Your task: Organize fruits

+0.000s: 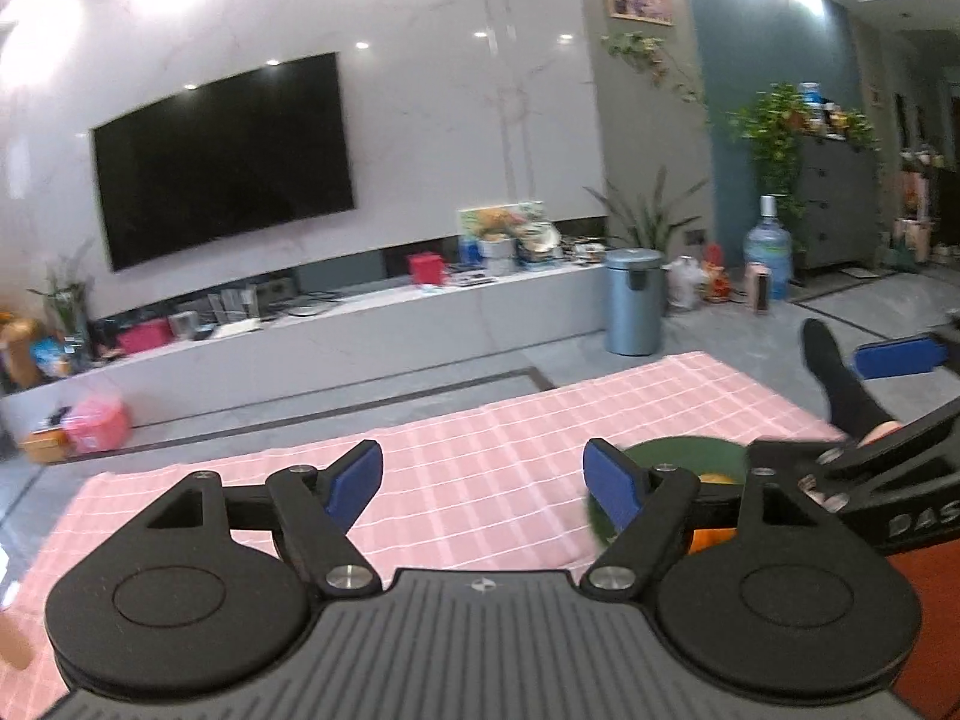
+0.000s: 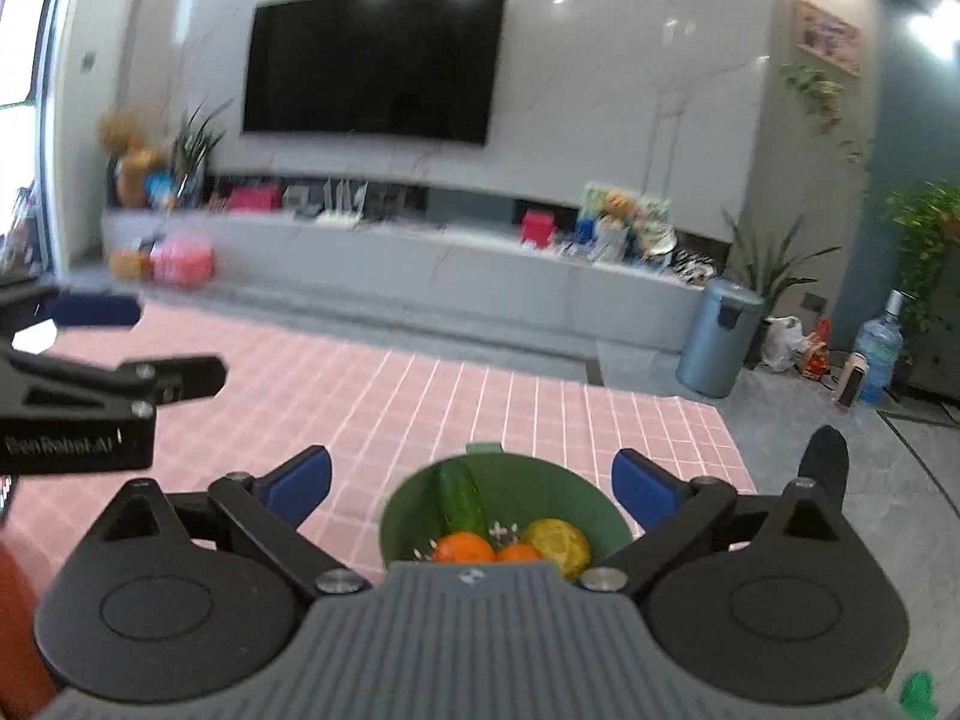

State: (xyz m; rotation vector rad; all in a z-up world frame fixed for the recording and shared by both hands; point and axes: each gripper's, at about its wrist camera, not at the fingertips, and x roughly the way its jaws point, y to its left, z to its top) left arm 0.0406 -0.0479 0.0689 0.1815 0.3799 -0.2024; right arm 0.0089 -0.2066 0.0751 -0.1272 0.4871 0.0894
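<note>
Both grippers, left gripper (image 1: 483,483) and right gripper (image 2: 471,483), were spread wide, empty, above the pink checked cloth (image 2: 420,402). Green bowl (image 2: 414,501) held cucumber (image 2: 462,501), oranges (image 2: 463,546) and lemon (image 2: 558,540); a socked foot (image 2: 825,462) lay beside it.

A green bowl (image 2: 408,510) sits on the pink checked cloth (image 2: 480,408) and holds all the fruit in view — a dark green cucumber (image 2: 461,501) leaning against its far wall, two oranges (image 2: 463,546) side by side at the near edge, and a yellow lemon-like fruit (image 2: 558,543) just to their right. From the left wrist view only the bowl's far rim (image 1: 690,450) and a sliver of orange (image 1: 717,478) show.
</note>
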